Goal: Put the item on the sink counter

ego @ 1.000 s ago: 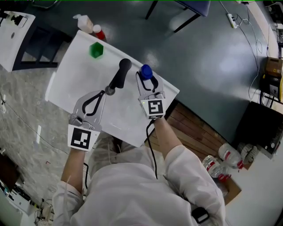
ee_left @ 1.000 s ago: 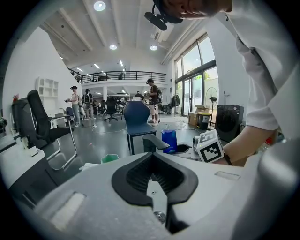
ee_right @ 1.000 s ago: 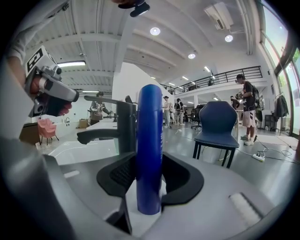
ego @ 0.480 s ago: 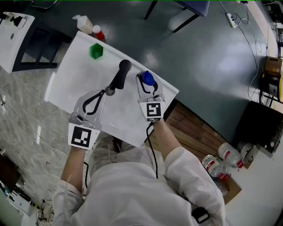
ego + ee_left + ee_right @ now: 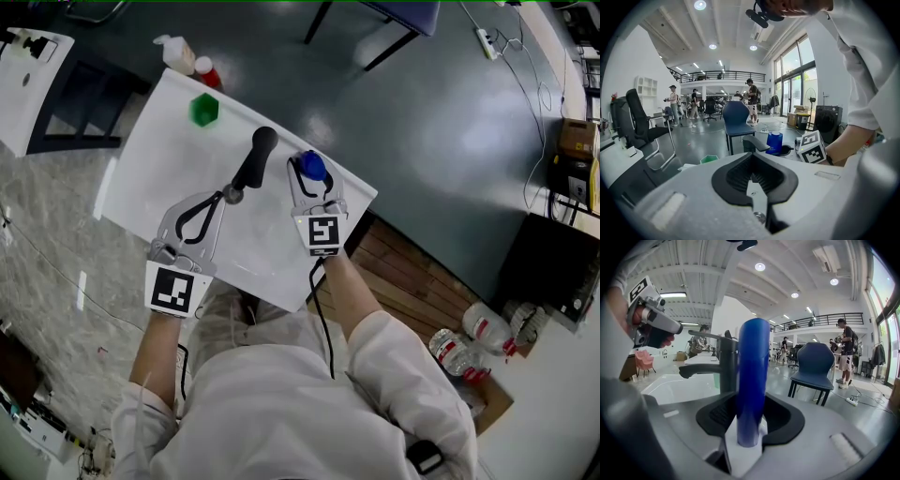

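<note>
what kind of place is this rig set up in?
Probably an open-plan lab or office hall, not a real bathroom: the white sink counter with its black faucet stands free on a grey floor, with a blue chair and a railed mezzanine behind.

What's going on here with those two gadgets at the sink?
A person stands at a white sink counter with a hand-held gripper in each hand. The right gripper is closed on an upright blue item, just right of the black faucet and near the counter's edge. The left gripper is empty, jaws together, by the faucet's base. A green cup sits further back.
</note>
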